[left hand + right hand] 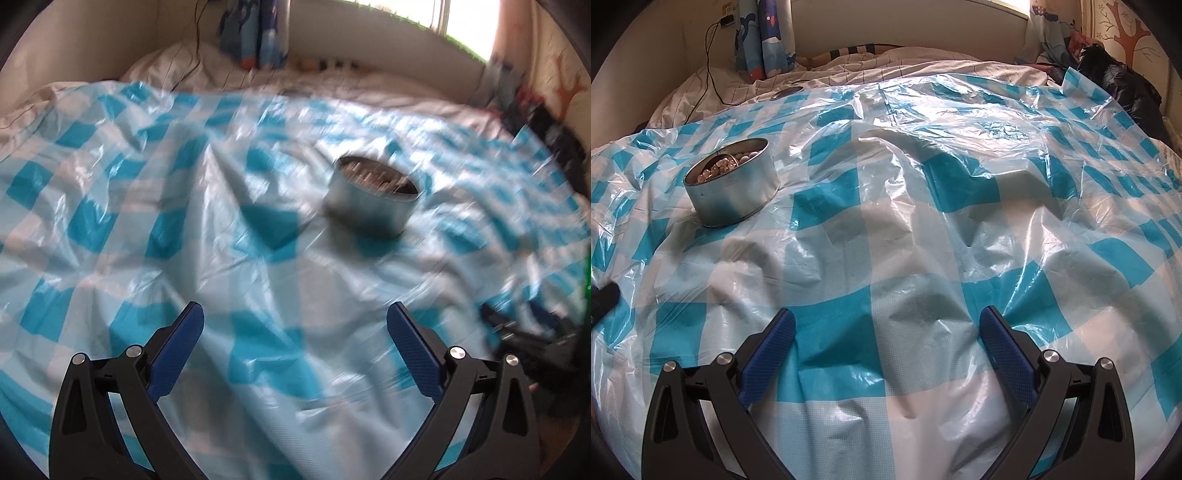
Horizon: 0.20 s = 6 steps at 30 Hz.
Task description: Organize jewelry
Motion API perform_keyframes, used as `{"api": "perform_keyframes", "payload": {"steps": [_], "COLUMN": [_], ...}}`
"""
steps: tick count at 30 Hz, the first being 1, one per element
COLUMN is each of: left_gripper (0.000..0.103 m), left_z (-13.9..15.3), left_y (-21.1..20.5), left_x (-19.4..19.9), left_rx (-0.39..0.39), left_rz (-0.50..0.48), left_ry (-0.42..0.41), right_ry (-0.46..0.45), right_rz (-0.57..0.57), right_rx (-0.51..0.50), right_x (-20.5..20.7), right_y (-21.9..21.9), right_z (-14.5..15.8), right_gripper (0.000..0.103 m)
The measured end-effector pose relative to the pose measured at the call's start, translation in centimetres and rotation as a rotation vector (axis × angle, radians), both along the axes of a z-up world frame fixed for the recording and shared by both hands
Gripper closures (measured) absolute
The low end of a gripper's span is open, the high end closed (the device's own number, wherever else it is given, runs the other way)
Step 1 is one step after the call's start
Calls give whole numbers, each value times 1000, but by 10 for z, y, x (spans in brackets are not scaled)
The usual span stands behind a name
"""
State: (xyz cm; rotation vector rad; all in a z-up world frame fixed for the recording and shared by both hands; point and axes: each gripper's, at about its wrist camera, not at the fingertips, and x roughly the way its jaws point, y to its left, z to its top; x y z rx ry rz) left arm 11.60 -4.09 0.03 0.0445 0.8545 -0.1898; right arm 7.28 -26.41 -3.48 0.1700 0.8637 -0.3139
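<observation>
A round metal tin stands on the blue-and-white checked plastic sheet, at the upper left in the right wrist view. It holds beaded jewelry. The tin also shows in the blurred left wrist view, right of centre and well ahead of my left gripper. My left gripper is open and empty above the sheet. My right gripper is open and empty, low over the sheet, with the tin far to its left.
The sheet covers a rumpled bed with white bedding behind. A black cable runs along the back left. Blue curtains hang at the back wall. Dark clothing lies at the back right. Part of the other gripper shows at the right.
</observation>
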Motion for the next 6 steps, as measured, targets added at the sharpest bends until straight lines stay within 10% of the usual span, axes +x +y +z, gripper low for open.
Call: {"api": "perform_keyframes", "payload": {"steps": [6], "left_gripper": [8], "left_z": [-7], "left_y": [-6], "left_x": [-6], "left_rx": [77], "left_rz": [-9], "left_ry": [-11], "right_ry": [1], "right_rz": [-9], "right_rx": [-14], "right_x": [0], "right_y": [0], "right_z": [1], "right_gripper": [7]}}
